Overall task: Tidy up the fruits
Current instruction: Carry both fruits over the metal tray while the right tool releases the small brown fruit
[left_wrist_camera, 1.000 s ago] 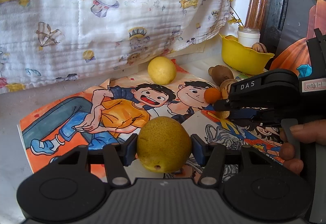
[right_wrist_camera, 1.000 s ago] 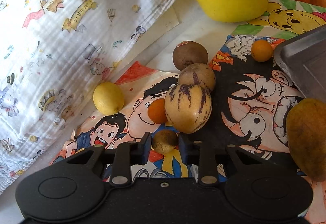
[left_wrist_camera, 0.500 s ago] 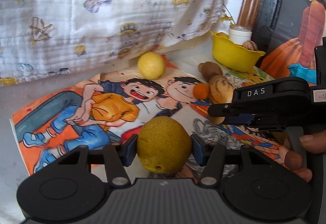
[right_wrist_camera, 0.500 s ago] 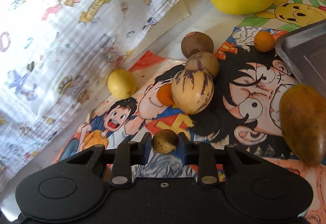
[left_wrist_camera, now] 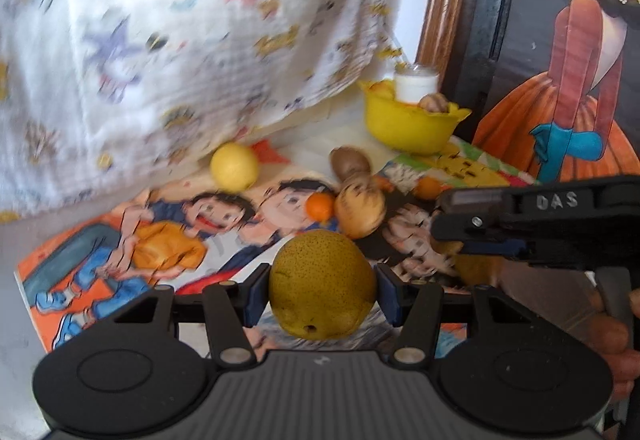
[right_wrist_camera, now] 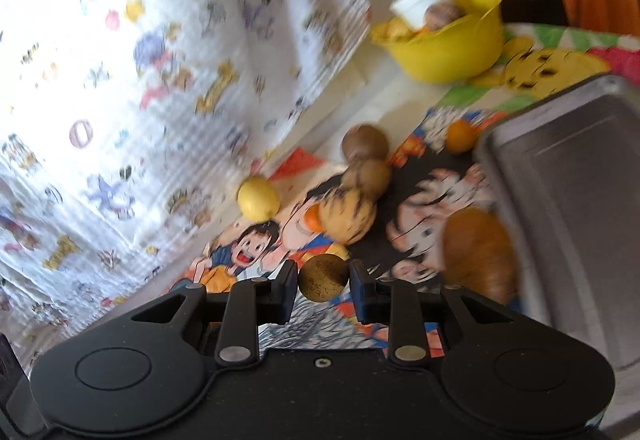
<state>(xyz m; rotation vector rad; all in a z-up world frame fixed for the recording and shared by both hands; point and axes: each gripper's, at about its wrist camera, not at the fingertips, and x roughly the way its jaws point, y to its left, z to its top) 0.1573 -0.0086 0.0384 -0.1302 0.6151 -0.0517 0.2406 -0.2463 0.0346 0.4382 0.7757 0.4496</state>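
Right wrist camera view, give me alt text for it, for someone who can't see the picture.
The right gripper is shut on a small round brown fruit above a cartoon-printed mat. Beyond lie a lemon, a striped melon and other loose fruits, a grey metal tray at right, and a yellow bowl of fruit at the back.

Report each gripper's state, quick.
Left gripper: shut on the speckled yellow-green pear.
Right gripper: shut on the small round brown fruit.
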